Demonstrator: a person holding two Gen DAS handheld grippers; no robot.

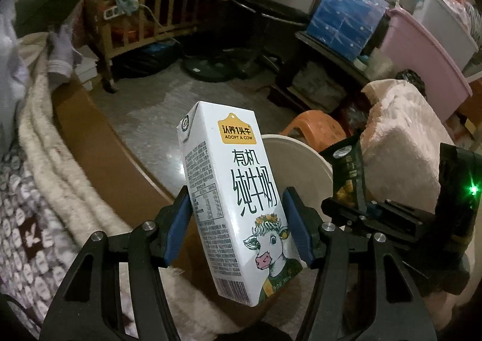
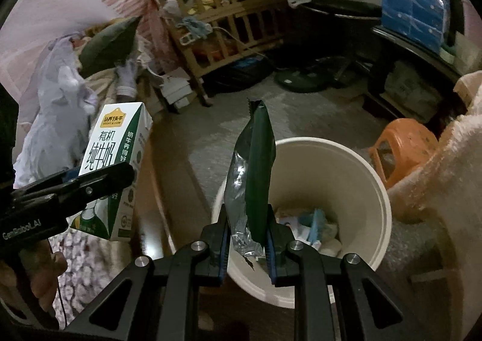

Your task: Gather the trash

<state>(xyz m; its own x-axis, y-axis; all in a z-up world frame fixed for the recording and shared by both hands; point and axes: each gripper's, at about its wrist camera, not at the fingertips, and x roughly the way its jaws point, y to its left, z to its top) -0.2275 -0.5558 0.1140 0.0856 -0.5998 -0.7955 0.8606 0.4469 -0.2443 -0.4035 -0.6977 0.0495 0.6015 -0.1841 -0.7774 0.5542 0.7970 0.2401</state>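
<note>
My left gripper is shut on a white milk carton with a cow picture, held upright above the bed edge. The carton also shows at the left of the right wrist view. My right gripper is shut on a dark green foil snack wrapper, held upright over the near rim of a white trash bin. The bin holds several scraps of paper and wrappers. In the left wrist view the bin is behind the carton, and the wrapper is to its right.
An orange plastic stool stands right of the bin. A pink fluffy blanket lies on the right, bedding on the left. A wooden crib, a fan base and stacked boxes stand at the back across the grey floor.
</note>
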